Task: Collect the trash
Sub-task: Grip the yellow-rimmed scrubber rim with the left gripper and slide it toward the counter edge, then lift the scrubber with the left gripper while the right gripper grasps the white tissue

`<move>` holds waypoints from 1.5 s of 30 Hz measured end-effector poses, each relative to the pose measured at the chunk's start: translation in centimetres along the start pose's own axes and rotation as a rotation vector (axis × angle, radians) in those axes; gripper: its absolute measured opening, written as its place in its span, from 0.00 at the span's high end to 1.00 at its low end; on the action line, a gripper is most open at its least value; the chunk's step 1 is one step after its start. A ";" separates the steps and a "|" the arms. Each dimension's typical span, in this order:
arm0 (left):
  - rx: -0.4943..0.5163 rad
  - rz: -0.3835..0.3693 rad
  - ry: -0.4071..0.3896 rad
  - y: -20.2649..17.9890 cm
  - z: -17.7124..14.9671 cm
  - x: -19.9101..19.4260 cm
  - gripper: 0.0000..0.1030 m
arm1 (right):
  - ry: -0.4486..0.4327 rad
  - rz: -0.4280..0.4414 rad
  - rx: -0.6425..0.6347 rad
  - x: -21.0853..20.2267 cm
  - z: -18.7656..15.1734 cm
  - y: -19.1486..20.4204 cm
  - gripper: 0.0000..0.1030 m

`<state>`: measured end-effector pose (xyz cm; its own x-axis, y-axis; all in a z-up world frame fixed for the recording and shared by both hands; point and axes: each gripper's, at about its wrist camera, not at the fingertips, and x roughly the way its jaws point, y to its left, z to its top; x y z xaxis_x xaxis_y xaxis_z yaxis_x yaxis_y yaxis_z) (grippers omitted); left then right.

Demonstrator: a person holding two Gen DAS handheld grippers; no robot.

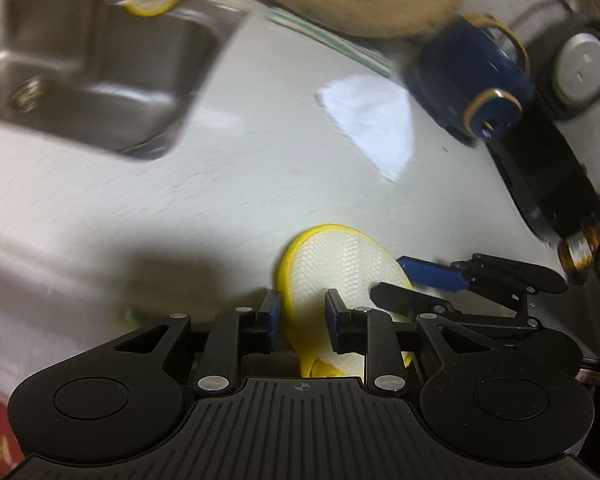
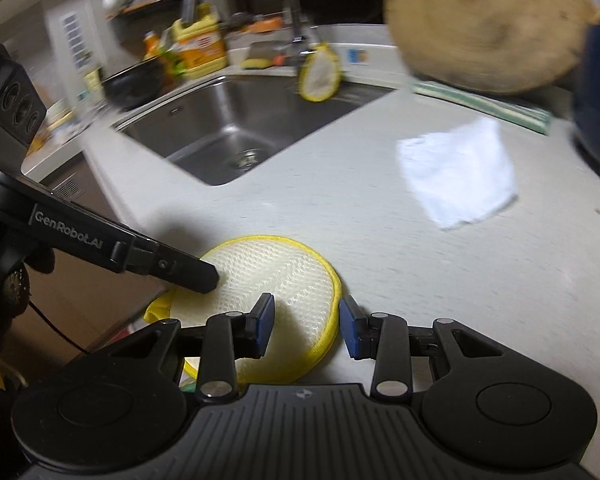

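Left wrist view: the yellow-rimmed mesh pad (image 1: 342, 276) is seen clamped between the fingers of the left gripper (image 1: 302, 312), its near end pinched at the counter's front edge, presumably so it can be lifted. From the right wrist view, the right gripper (image 2: 306, 322) is held parted, its fingers straddling the pad's rim with nothing grasped, perhaps to steady it. Farther out on the white counter (image 2: 340, 208), a crumpled white tissue (image 2: 458, 174) lies well apart; it is judged to be the trash not yet collected. Beyond are seen the steel sink (image 2: 236, 128), a blue mug (image 1: 466, 80) and a round wooden board (image 2: 484, 24).
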<state>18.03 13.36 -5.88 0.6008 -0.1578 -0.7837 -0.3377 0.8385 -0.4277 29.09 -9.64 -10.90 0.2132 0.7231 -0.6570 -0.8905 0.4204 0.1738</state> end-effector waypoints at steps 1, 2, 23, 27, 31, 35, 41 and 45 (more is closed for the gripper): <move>-0.026 0.001 -0.008 0.7 -0.4 -0.6 0.74 | 0.001 0.002 -0.015 0.2 0.2 0.4 0.65; -0.056 0.000 -0.016 1.5 -0.9 -1.2 0.74 | 0.002 0.004 -0.029 0.4 0.3 0.7 0.65; -0.467 -0.097 -0.177 6.6 -6.2 -2.5 0.65 | 0.037 0.124 -0.164 2.9 2.5 2.0 0.65; -0.508 -0.144 -0.199 6.6 -6.4 -1.6 0.64 | 0.038 0.139 -0.164 3.1 2.6 1.7 0.65; -0.504 -0.170 -0.184 5.7 -6.2 -0.8 0.67 | 0.038 0.169 -0.146 3.1 2.5 1.5 0.65; -0.480 -0.177 -0.197 5.1 -6.1 -1.9 0.80 | 0.022 0.171 -0.149 2.5 2.4 0.8 0.65; -0.402 -0.137 -0.298 3.8 -4.5 -4.7 0.83 | -0.132 -0.114 -0.172 1.2 4.5 -2.6 0.38; -0.335 0.048 -0.347 2.8 -3.2 -6.1 0.83 | -0.170 -0.304 -0.116 2.7 7.0 -6.5 0.36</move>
<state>11.08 15.02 -3.78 0.7660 0.1083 -0.6337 -0.5515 0.6173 -0.5611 38.28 -6.56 -8.63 0.5305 0.6591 -0.5331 -0.8136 0.5725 -0.1018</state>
